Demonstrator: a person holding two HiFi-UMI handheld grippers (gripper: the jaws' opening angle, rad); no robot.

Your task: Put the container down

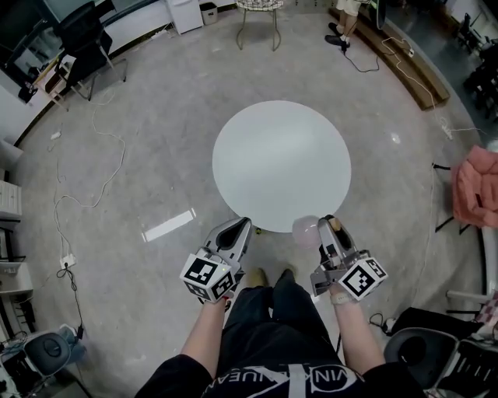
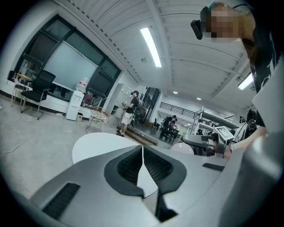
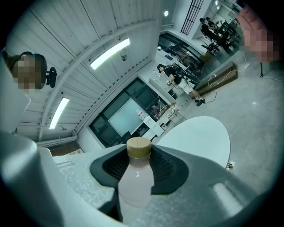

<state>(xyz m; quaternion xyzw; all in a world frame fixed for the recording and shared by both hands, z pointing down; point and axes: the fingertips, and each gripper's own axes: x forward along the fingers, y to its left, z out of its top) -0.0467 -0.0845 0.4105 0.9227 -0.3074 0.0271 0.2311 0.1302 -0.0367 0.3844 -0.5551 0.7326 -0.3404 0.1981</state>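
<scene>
Round white tabletop (image 1: 280, 165): standing ahead, nothing lying in the way; wire chair (image 1: 258, 15) sitting well beyond. Left tongs (image 1: 240, 228): resting pressed together, empty. Right tongs (image 1: 327, 227): pinching the container (image 3: 135, 179) at its neck under the tan cap (image 3: 139, 147), hovering just short of the tabletop's near edge. The container is looking light, smooth, probably slippery plastic.

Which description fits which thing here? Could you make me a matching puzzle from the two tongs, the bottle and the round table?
Things:
1. left tongs
2. right tongs
3. bottle
4. round table

Descriptions:
A. plain white
B. pale pink
C. closed, nothing between them
D. clamped on the bottle

Pairs: 1-C, 2-D, 3-B, 4-A
</scene>
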